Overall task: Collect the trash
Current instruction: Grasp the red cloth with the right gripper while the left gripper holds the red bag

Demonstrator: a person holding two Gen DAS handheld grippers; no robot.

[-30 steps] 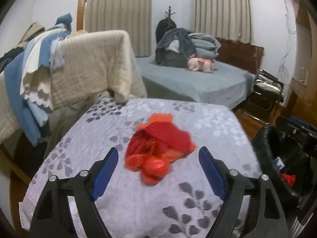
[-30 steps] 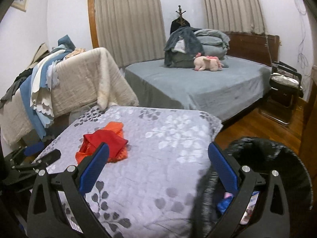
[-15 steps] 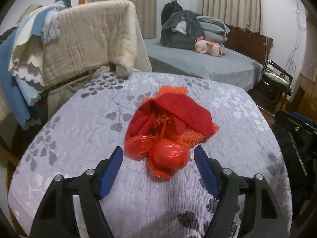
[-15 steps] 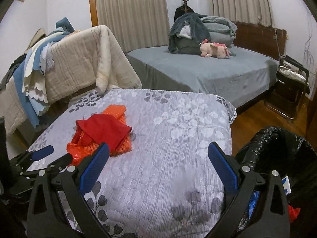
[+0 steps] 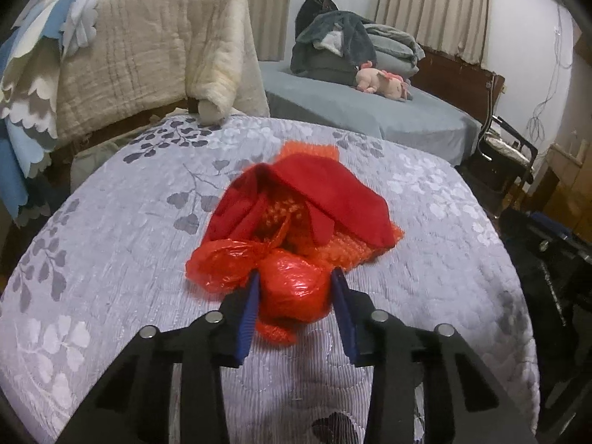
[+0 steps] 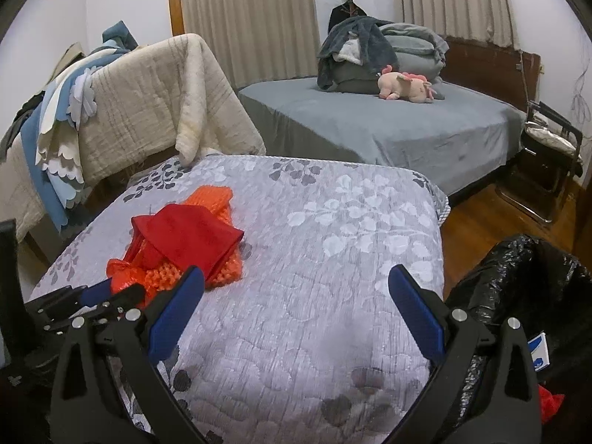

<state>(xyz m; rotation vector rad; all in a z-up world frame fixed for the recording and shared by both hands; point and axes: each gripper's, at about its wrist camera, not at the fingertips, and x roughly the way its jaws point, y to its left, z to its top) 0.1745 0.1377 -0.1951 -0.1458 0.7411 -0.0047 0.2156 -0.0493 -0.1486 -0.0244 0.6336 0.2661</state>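
grey quilted bedcover with a pale leaf print fills the lower part of both views, spread over a mattress. behind it, a larger bed under a plain blue-grey sheet carries a heap of folded grey blankets and a pink plush toy. cream quilted blanket hangs over a rail at left. black plastic trash bag stands open off the right edge of the printed cover, near the right gripper.

red cloth and orange knitted piece lie bunched near the middle of the cover. touching their near side: crumpled red plastic bag with a knotted ball.

left gripper: blue-padded jaws closing, the ball of the red bag between them; pads look to be on the plastic, though the film's gloss makes contact hard to confirm.

right gripper: jaws wide apart over bare cover, nothing between them.
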